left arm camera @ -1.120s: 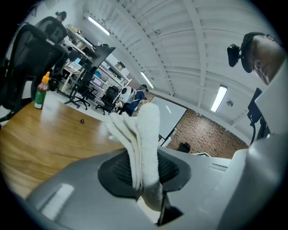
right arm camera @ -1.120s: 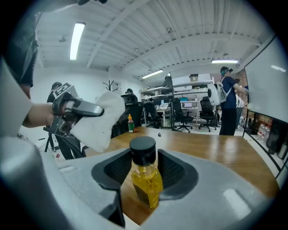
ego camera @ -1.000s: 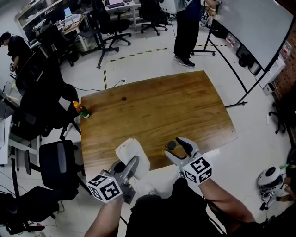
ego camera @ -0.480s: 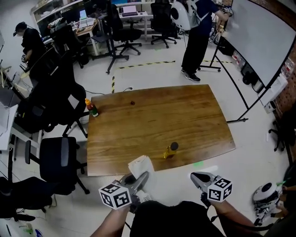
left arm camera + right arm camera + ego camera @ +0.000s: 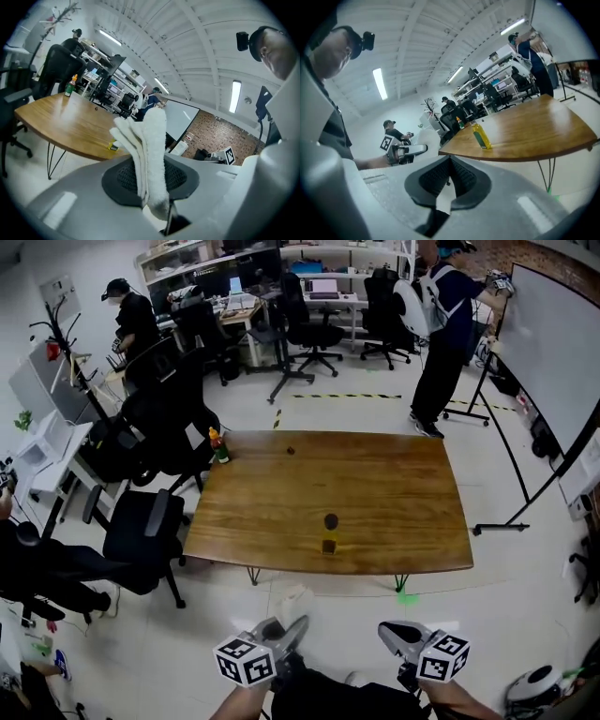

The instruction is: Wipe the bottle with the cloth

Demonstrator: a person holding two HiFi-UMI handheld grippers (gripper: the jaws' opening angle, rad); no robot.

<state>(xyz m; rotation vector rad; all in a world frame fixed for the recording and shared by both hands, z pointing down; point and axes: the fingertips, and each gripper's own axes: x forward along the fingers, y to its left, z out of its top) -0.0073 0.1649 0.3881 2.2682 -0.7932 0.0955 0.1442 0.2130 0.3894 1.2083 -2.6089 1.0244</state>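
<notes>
So right now both claws are hanging back over the floor, well clear of the surface point(image 5: 394, 493). The left claw point(image 5: 291, 626) is clenched on the cloth point(image 5: 150, 154), which sticks up out of it in a floppy white fold. The right claw point(image 5: 394, 634) is squeezed fully closed with nothing in it.

The bottle point(image 5: 329, 532) (yellowish, dark cap) stands upright by itself close to the near edge of the surface, about halfway along. Nothing is touching it.

What I'd worry about:
- The bottle is right by the edge and nobody's steadying it. Push the cloth against it one-sided and I reckon it tips or skates off onto the floor.
- The right claw has to open up before it can brace the bottle. Come in closed and it just knocks it over.
- Only the bottom of the cloth is pinched, so the loose top could fold over or drag free mid-wipe.
- There's a second bottle point(image 5: 217, 444) at the far left corner, so aim for the right one.
</notes>
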